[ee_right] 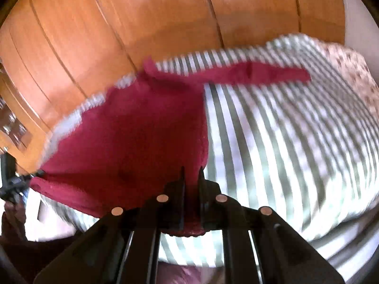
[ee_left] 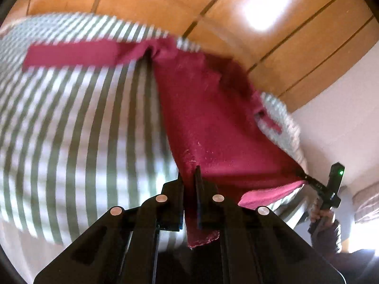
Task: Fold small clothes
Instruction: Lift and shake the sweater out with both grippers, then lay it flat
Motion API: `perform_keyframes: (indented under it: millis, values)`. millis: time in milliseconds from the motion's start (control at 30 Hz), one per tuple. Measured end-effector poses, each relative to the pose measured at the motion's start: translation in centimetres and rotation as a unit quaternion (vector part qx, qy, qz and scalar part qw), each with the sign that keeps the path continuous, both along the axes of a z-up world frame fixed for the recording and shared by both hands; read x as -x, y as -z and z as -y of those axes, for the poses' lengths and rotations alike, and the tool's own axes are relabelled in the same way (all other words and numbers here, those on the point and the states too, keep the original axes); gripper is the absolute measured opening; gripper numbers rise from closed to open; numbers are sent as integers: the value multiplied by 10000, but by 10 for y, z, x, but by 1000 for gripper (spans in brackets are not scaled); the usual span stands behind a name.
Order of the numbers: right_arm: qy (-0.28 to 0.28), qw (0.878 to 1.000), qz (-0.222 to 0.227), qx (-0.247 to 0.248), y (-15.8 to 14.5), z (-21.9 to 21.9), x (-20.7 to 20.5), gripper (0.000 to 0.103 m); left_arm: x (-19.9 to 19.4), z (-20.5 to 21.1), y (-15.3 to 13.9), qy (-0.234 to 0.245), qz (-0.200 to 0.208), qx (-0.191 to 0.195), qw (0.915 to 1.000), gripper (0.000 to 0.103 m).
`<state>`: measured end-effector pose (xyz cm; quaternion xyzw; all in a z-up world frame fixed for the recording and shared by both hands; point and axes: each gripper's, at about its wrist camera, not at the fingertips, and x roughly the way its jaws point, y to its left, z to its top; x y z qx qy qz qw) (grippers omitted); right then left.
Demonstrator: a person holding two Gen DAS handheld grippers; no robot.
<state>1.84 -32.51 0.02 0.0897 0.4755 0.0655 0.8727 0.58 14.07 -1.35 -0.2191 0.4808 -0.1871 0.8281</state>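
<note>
While each claw pinches one near corner of the red garment, left claw and right claw holding its near edge stretched between them, its length runs away over the striped bed.

Garment: the dark red fabric garment hung stretched between the two grippers, above the green-and-white striped bed cover.
Left gripper: clamped one corner, fabric passing between its fingers.
Right gripper: pinched the opposite corner (seen at far right in the left wrist view).
Behind: the orange wooden panelled wardrobe stood beyond the bed.
</note>
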Motion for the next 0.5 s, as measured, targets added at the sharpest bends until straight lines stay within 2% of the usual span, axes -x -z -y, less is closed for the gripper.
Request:
perform_keyframes:
  millis: [100,167,200,267,300,333,433,500]
  values:
    - [38,9977,-587,326,44,-4,9,8,7,15,44,52,-541,-410,9977,7]
    - [83,9963,-665,529,52,-7,9,15,4,13,65,-166,-833,-587,9947,7]
    - [111,9967,-606,523,50,-5,8,21,3,10,66,-237,-861,-534,9946,14]
    - [189,9974,-405,557,37,-5,6,38,-1,-7,60,-560,-714,-457,9948,35]
    - [233,9972,-213,681,27,-8,2,56,-2,-16,58,-721,-625,-545,9939,53]
    - [234,9968,-5,769,16,-13,-1,64,-4,-28,52,-1007,-469,-682,9915,58]
    - [80,9974,332,630,0,-40,-14,70,-17,-65,42,-1664,-364,-764,9824,60]
    - [-205,9975,497,462,-5,-69,-22,74,-28,-91,42,-2172,-402,-819,9718,60]
